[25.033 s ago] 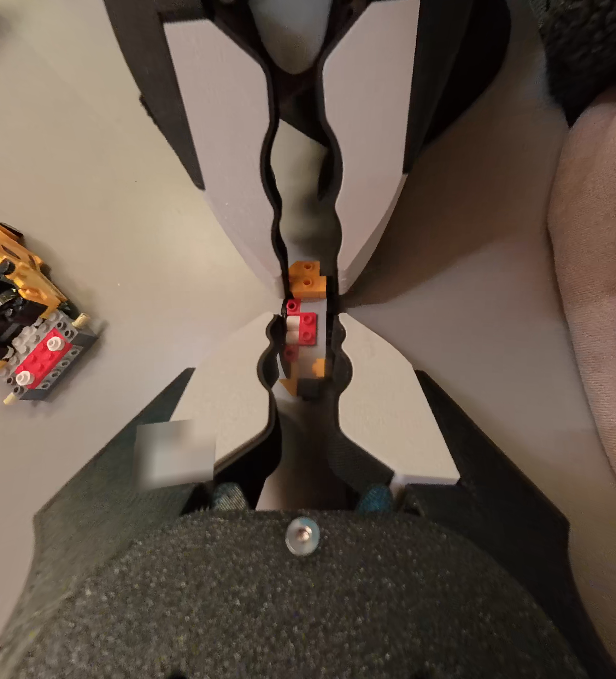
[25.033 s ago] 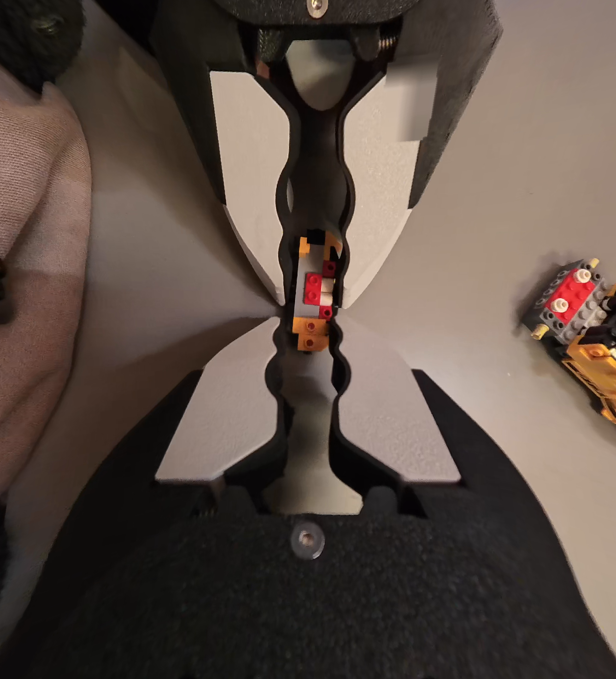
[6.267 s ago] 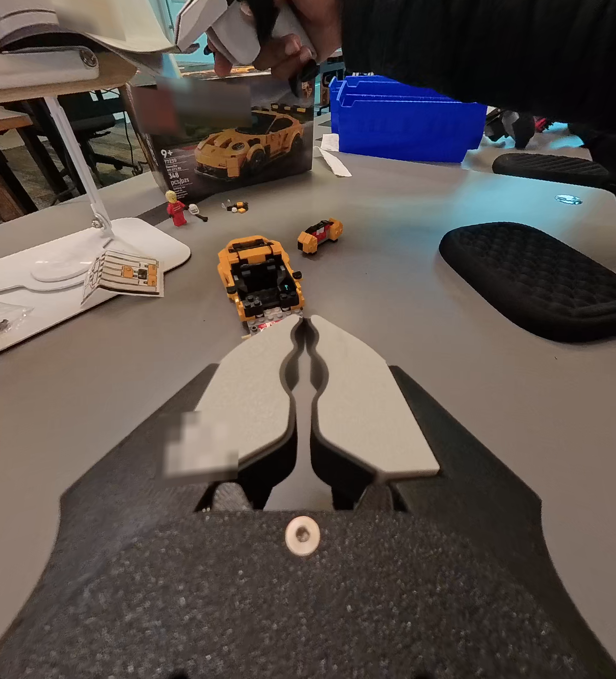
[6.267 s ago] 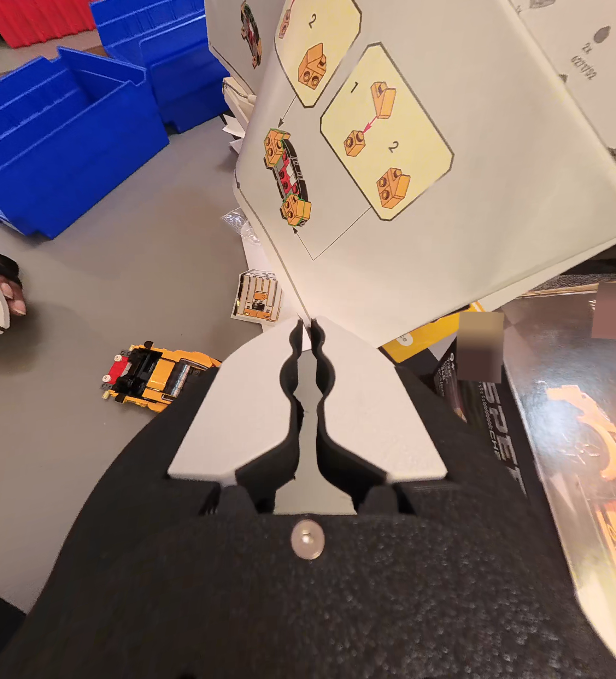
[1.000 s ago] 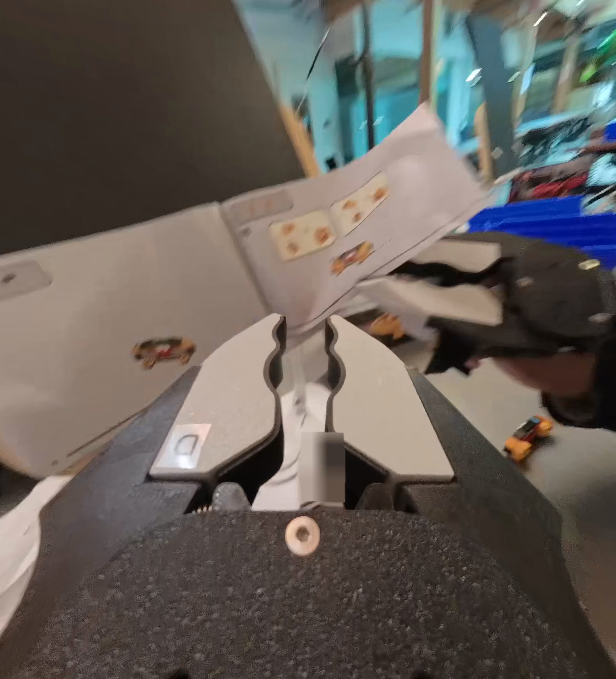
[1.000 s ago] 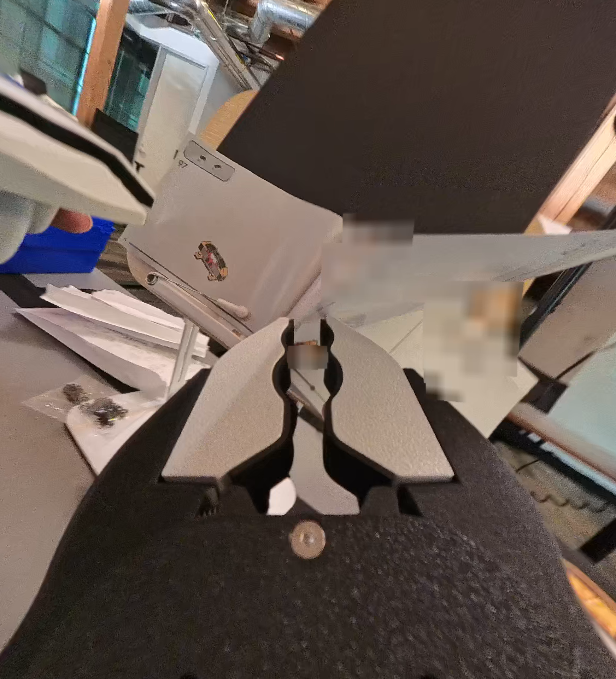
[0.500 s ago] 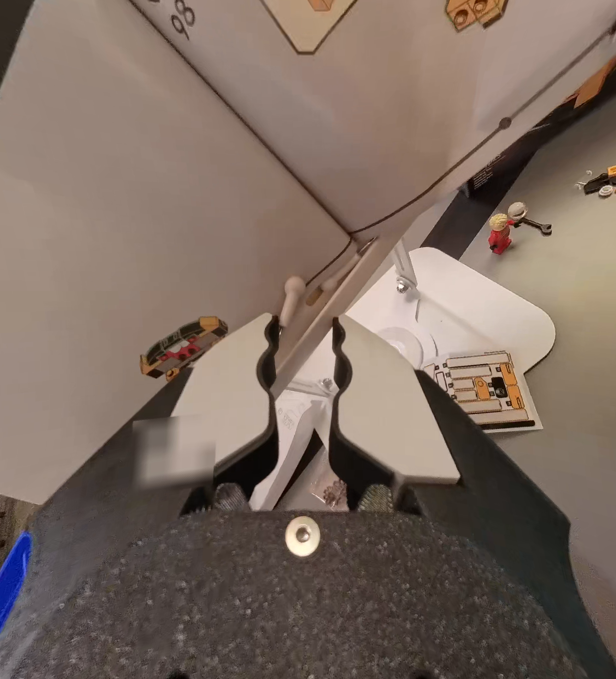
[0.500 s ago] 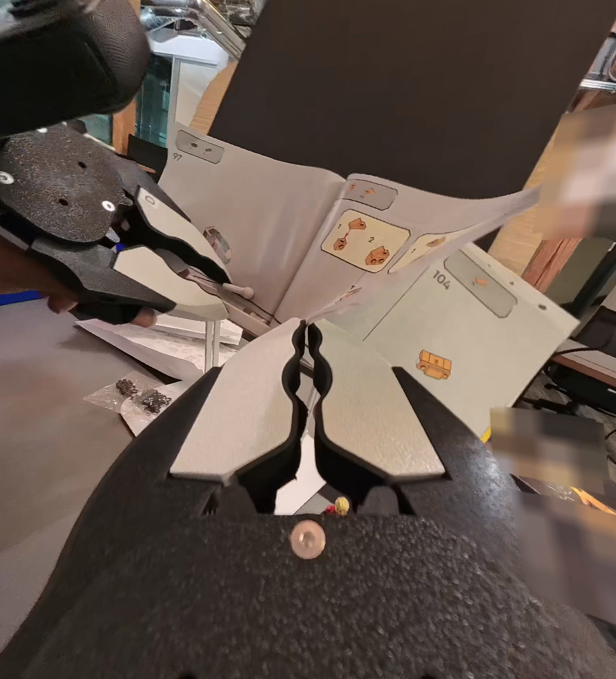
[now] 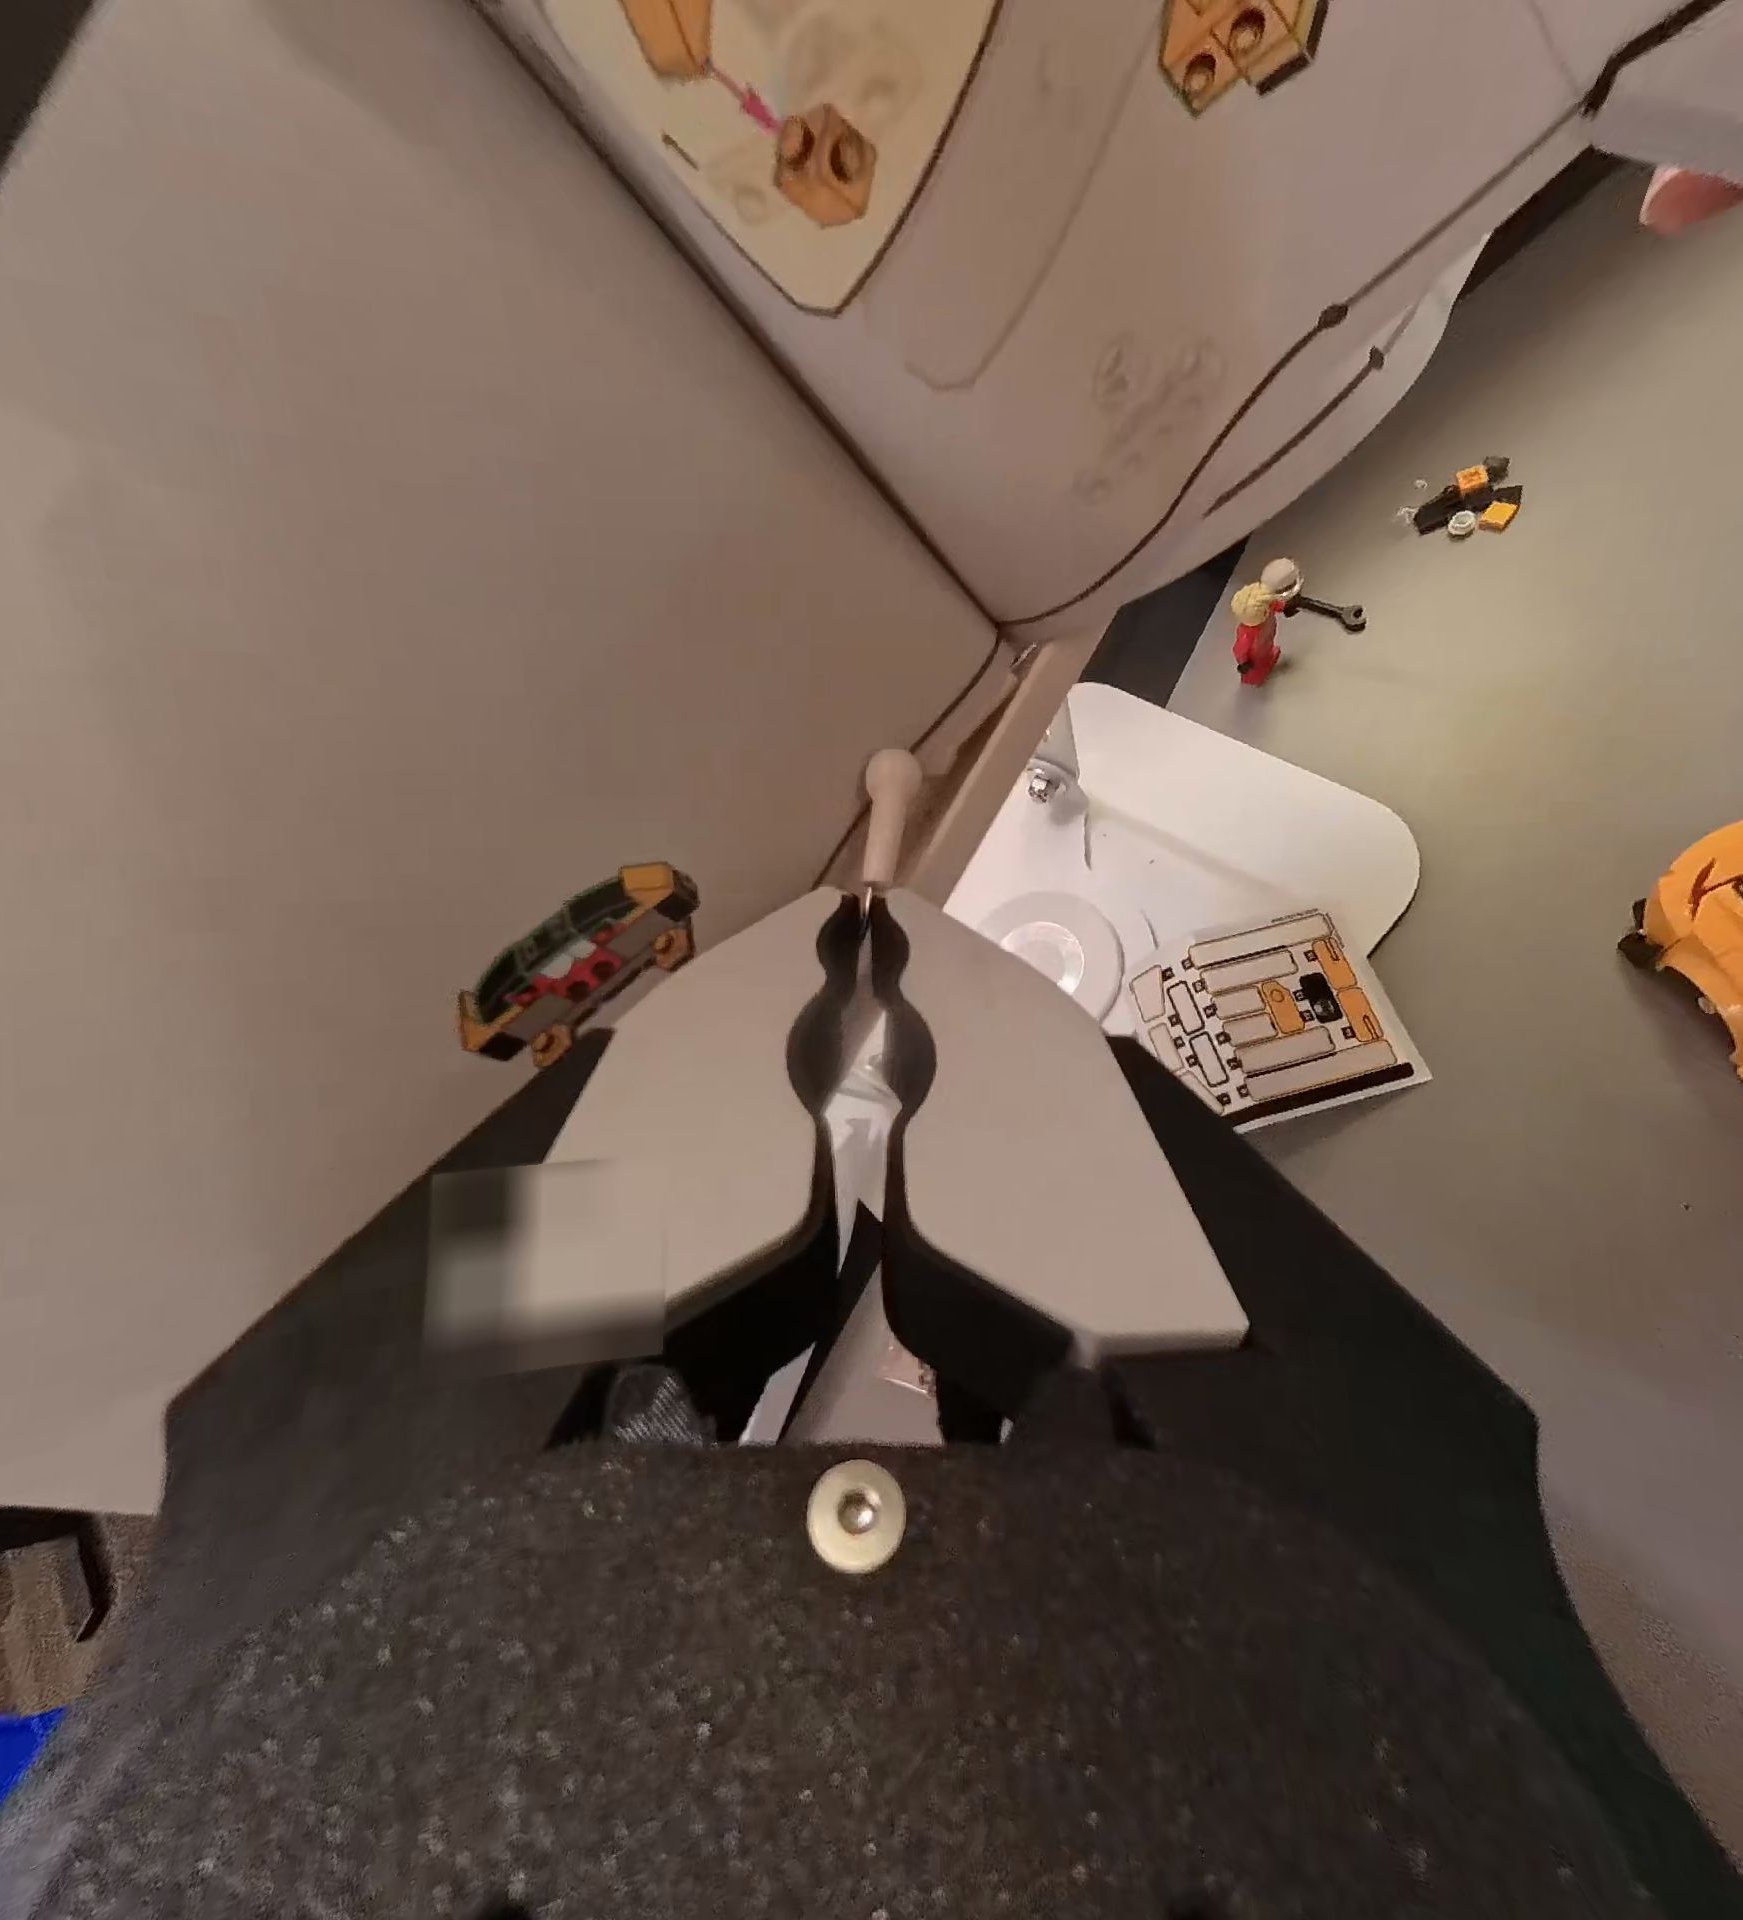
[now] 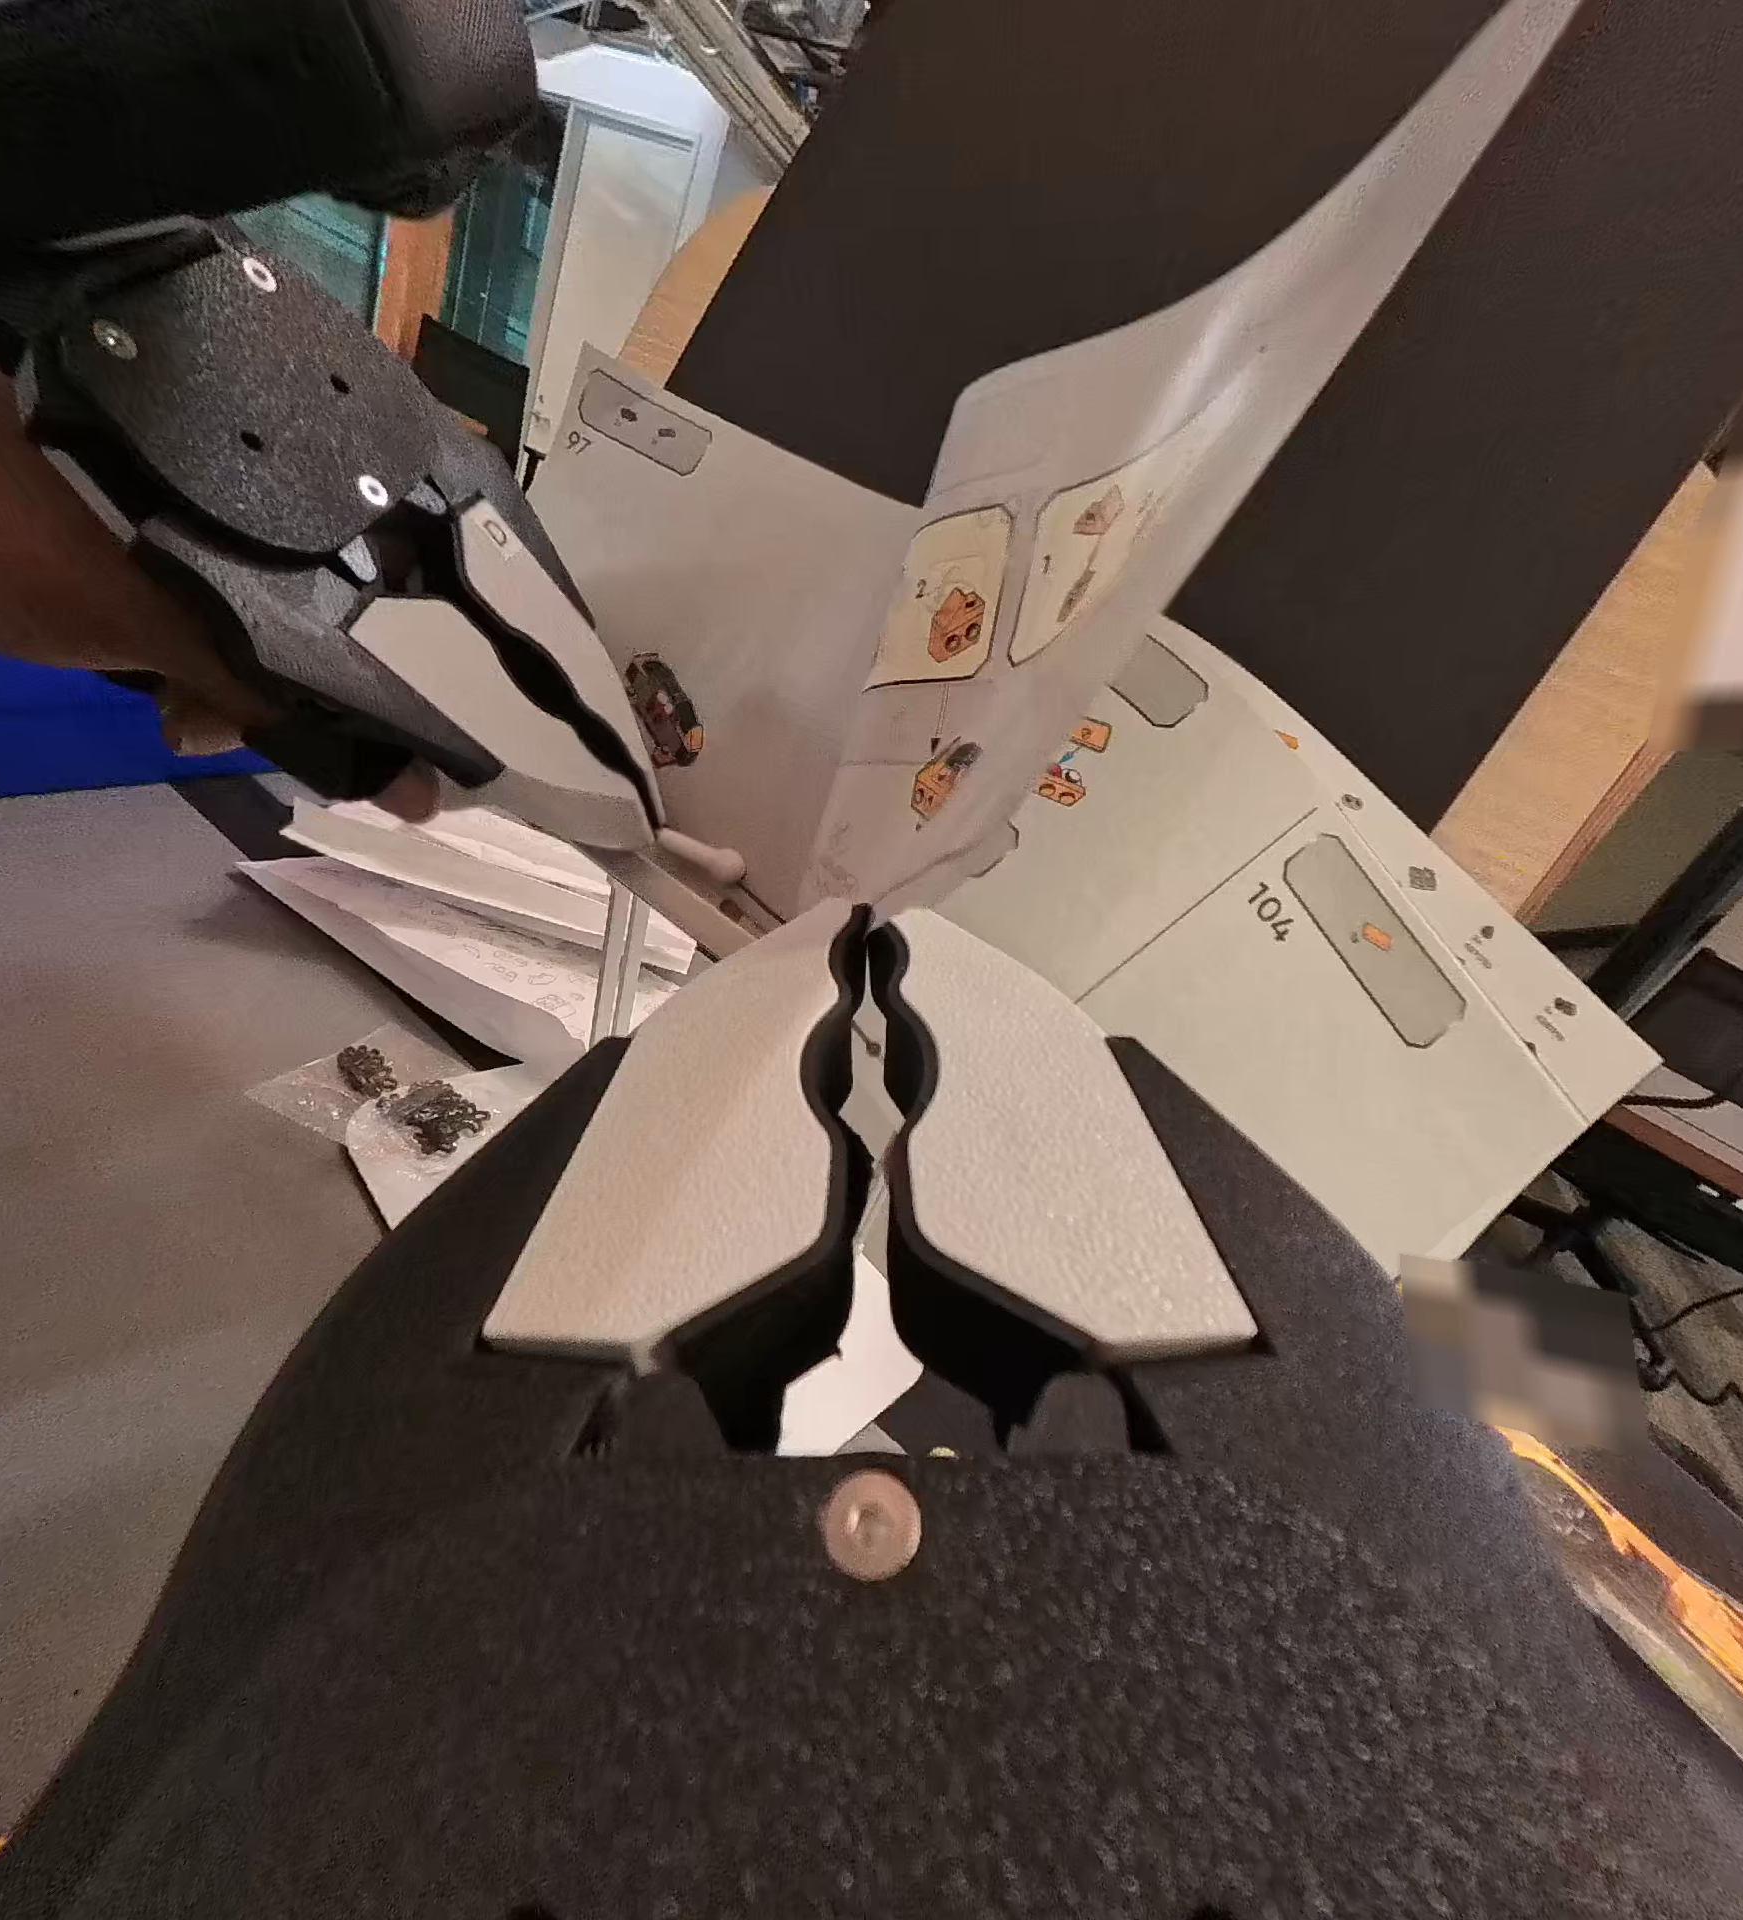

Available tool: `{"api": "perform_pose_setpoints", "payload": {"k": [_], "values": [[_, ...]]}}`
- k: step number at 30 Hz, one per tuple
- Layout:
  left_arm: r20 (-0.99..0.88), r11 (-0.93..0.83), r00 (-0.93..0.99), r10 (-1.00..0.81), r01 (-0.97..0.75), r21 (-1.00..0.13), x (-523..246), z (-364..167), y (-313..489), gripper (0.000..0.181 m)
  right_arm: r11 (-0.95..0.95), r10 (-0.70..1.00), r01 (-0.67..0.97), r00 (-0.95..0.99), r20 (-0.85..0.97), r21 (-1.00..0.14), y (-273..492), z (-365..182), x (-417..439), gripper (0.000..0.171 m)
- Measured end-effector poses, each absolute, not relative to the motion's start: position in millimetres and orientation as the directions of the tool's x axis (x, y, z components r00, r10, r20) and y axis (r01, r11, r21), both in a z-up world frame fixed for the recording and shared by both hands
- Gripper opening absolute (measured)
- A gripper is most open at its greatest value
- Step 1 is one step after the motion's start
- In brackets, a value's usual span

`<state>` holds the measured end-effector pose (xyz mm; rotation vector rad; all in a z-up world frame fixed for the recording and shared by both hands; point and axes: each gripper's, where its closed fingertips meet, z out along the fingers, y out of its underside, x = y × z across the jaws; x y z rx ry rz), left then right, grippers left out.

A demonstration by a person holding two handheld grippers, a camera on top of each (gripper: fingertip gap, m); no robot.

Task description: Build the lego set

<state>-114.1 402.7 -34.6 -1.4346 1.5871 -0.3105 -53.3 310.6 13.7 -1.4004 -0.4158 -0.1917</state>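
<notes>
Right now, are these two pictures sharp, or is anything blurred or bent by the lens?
Left wrist view: the booklet page at the top is smeared by motion, while the minifigure and sticker sheet look crisp; straight edges bow, a wide-angle effect. Right wrist view: mostly sharp, the lifted page slightly soft; the square mosaic patches were added afterwards.

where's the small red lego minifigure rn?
Left wrist view, upper right: the small red lego minifigure stands on the grey table, just beyond the white stand base, with a tiny black wrench beside it.
</notes>
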Motion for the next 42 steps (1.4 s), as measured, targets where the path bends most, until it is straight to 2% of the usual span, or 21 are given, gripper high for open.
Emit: {"api": "perform_pose_setpoints", "payload": {"k": [3, 5, 7, 9, 12, 15, 19, 27, 33, 36, 40, 42], "values": [[-0.458, 0.271, 0.175, -0.871, -0.607, -0.747, -117, -23, 406, 0.002, 0.157, 0.125, 0.382, 0.907, 0.403, -0.91, 312, 14, -55, 0.0], [-0.429, 0.238, 0.26, -0.865, -0.541, -0.807, -122, -11, 410, 0.002, 0.153, 0.135, 0.411, 0.892, 0.431, -0.899, 314, 16, -61, 0.0], [-0.288, 0.134, 0.389, -0.875, -0.378, -0.916, -133, 5, 416, 0.001, 0.152, 0.157, 0.468, 0.858, 0.488, -0.871, 318, 18, -75, 0.0], [-0.051, -0.017, 0.492, -0.869, -0.132, -0.991, -154, 18, 428, 0.001, 0.15, 0.185, 0.55, 0.801, 0.57, -0.822, 325, 17, -97, 0.0], [0.307, -0.239, 0.48, -0.822, 0.198, -0.951, -186, 17, 447, 0.002, 0.119, 0.217, 0.675, 0.698, 0.682, -0.728, 345, 9, -128, 0.0], [0.508, -0.38, 0.395, -0.765, 0.359, -0.852, -206, 1, 459, 0.003, 0.091, 0.21, 0.757, 0.621, 0.755, -0.648, 367, 1, -147, 0.0], [0.579, -0.437, 0.358, -0.732, 0.405, -0.803, -217, -15, 464, 0.003, 0.042, 0.151, 0.84, 0.529, 0.835, -0.54, 392, -7, -150, 0.0], [0.588, -0.439, 0.353, -0.728, 0.42, -0.795, -217, -15, 464, 0.003, 0.016, 0.137, 0.886, 0.457, 0.879, -0.464, 406, -15, -152, 0.002], [0.668, -0.485, 0.32, -0.672, 0.492, -0.723, -221, -30, 466, 0.004, 0.072, 0.261, 0.908, 0.383, 0.886, -0.414, 404, -37, -176, 0.025], [0.681, -0.498, 0.307, -0.665, 0.497, -0.711, -223, -37, 466, 0.004, 0.116, 0.363, 0.864, 0.423, 0.83, -0.491, 387, -39, -188, 0.036], [0.682, -0.499, 0.294, -0.669, 0.502, -0.706, -223, -37, 465, 0.004, 0.141, 0.354, 0.689, 0.636, 0.686, -0.711, 354, 13, -162, 0.024], [0.681, -0.497, 0.293, -0.671, 0.504, -0.707, -222, -36, 466, 0.004, 0.073, 0.289, 0.716, 0.651, 0.702, -0.694, 352, 28, -123, 0.017]]}}
